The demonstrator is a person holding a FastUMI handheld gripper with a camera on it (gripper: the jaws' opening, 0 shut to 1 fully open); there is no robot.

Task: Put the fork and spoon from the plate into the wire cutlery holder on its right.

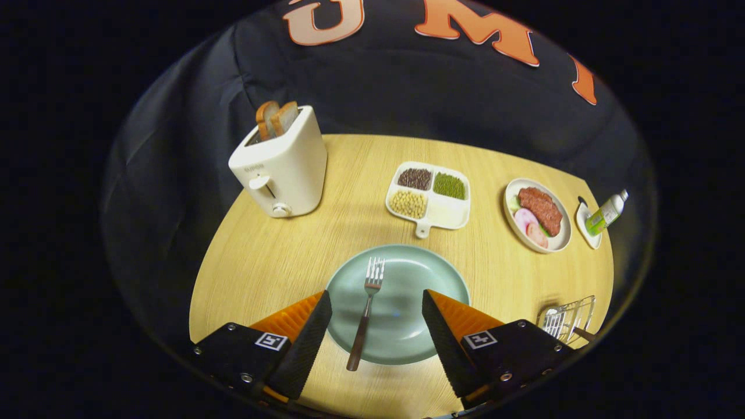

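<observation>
A pale green plate (425,273) lies on the wooden table just ahead of my fingers. On it rests a fork (366,308) with a dark handle, tines pointing away, its handle end hanging over the plate's near rim. My gripper (377,297) is open, hovering over the near side of the plate with the fork's handle between the fingers, untouched. The wire cutlery holder (567,319) stands to the right of the plate, beyond my right finger; a spoon-like metal piece seems to sit in it, but I cannot tell for sure.
A white toaster (282,166) with two bread slices stands at the far left. Beyond the plate sit a divided tray of beans (429,195), an oval dish of food (536,214) and a small dish (584,224) with a bottle (606,212) at the right.
</observation>
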